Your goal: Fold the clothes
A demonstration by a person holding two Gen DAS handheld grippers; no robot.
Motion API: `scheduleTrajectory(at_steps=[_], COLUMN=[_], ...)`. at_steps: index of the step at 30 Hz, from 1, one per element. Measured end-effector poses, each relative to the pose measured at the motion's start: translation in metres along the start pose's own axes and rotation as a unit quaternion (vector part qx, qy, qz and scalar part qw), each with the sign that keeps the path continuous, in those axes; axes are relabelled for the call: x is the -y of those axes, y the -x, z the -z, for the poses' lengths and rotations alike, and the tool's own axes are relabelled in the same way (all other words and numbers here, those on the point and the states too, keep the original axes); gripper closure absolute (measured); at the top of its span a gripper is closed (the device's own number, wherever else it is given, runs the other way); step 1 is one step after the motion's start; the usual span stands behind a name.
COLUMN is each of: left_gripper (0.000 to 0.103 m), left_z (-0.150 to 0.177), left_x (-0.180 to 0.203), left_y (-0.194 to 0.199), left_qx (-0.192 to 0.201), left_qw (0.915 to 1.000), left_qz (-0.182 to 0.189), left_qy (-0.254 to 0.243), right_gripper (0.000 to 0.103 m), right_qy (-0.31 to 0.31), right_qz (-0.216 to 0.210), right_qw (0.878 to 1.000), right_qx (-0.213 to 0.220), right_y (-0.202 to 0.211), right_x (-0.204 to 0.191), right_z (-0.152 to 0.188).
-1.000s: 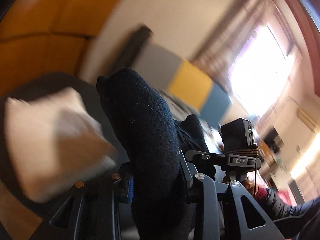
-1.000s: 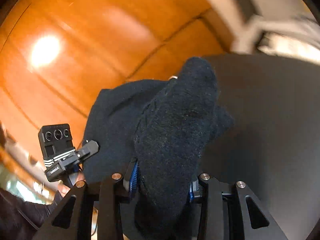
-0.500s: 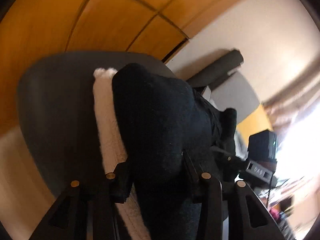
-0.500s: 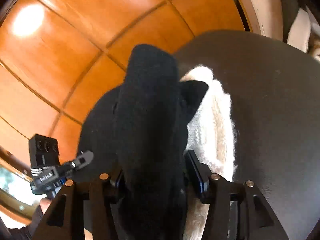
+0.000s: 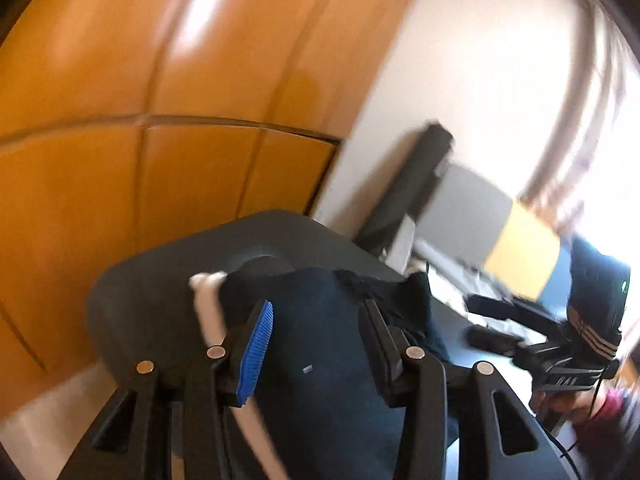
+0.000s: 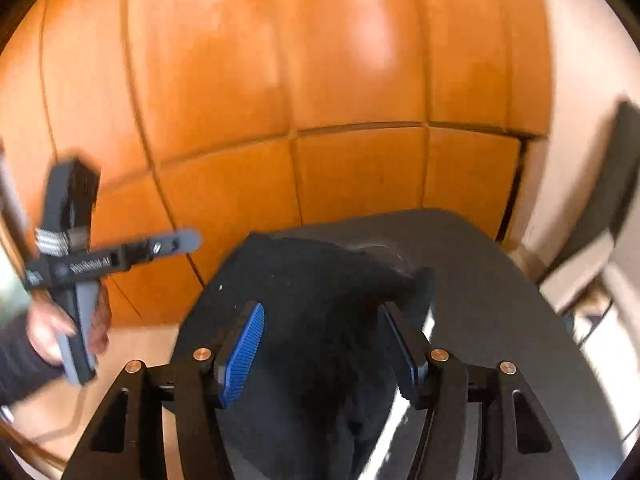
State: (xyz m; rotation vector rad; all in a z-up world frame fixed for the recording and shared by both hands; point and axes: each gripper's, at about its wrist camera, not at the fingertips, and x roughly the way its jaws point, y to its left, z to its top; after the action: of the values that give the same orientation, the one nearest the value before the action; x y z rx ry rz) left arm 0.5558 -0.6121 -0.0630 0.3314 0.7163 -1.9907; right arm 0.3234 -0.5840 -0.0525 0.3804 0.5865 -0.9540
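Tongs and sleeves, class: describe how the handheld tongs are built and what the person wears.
Both tongs are black, angular frames with round metal pins. The right tongs carry ribbed blue pads; the left tongs show one blue pad. From the other side each handle shows a black box, striped bands and a lettered bar. Sleeves: dark on the left arm, dark red on the right.

The left gripper (image 5: 316, 344) has its fingers (image 5: 256, 344) spread apart over a dark garment (image 5: 320, 360) lying on the grey bench (image 5: 160, 280). A white garment (image 5: 208, 304) peeks out beside it.
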Motion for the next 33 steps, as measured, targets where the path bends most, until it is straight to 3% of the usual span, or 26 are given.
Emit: scheduleTrajectory(at_steps=[2,4,5,9,14,20,23,24,25,26,28,31,33], left_gripper=[0.058,0.059,0.059,0.059,0.059,0.046,0.043,0.043,0.042,0.040,0.040,0.041,0.045], left_z=[0.002,0.013,0.014,0.010,0.009,0.004,0.015,0.020,0.026,0.033,0.045,0.062,0.068], left_x=[0.006,-0.012,-0.014,-0.016,-0.011,0.012,0.025,0.030,0.035,0.040,0.049,0.060,0.073], left_y=[-0.043,-0.090,-0.097,-0.103,-0.094,-0.007,0.041,0.056,0.067,0.078,0.093,0.119,0.142], left_qx=[-0.057,-0.124,-0.121,-0.122,-0.104,-0.060,-0.028,-0.018,-0.014,-0.010,-0.024,-0.016,0.007], left_qw=[0.9979,0.9905,0.9905,0.9885,0.9909,0.9899,0.9883,0.9875,0.9833,0.9781,0.9651,0.9705,0.9655], left_qz=[-0.027,-0.058,-0.066,-0.086,-0.085,-0.128,-0.149,-0.156,-0.180,-0.206,-0.260,-0.240,-0.260], left_qy=[-0.014,0.002,-0.006,-0.022,-0.014,0.012,0.017,0.021,0.023,0.025,0.019,0.012,-0.007], right_gripper=[0.043,0.047,0.047,0.047,0.047,0.044,0.027,0.017,0.003,0.000,0.000,0.000,0.000], right_qy=[-0.002,-0.020,-0.034,-0.087,-0.076,-0.071,-0.069,-0.069,-0.070,-0.075,-0.082,-0.086,-0.098], right_qz=[0.016,0.051,0.059,0.070,0.092,0.160,0.194,0.205,0.212,0.208,0.205,0.224,0.235], right_qw=[0.999,0.994,0.991,0.989,0.987,0.984,0.978,0.976,0.974,0.975,0.975,0.970,0.967], right_qx=[-0.039,-0.099,-0.113,-0.102,-0.104,-0.032,0.007,0.020,0.029,0.029,0.022,0.023,0.023], right_y=[-0.033,-0.081,-0.094,-0.110,-0.093,-0.023,0.013,0.025,0.035,0.038,0.047,0.062,0.073], right_x=[0.000,0.011,0.018,0.030,0.015,-0.026,-0.047,-0.054,-0.061,-0.068,-0.080,-0.096,-0.102], right_z=[-0.002,0.005,0.009,0.007,-0.003,-0.016,-0.021,-0.022,-0.023,-0.020,-0.013,0.001,0.007])
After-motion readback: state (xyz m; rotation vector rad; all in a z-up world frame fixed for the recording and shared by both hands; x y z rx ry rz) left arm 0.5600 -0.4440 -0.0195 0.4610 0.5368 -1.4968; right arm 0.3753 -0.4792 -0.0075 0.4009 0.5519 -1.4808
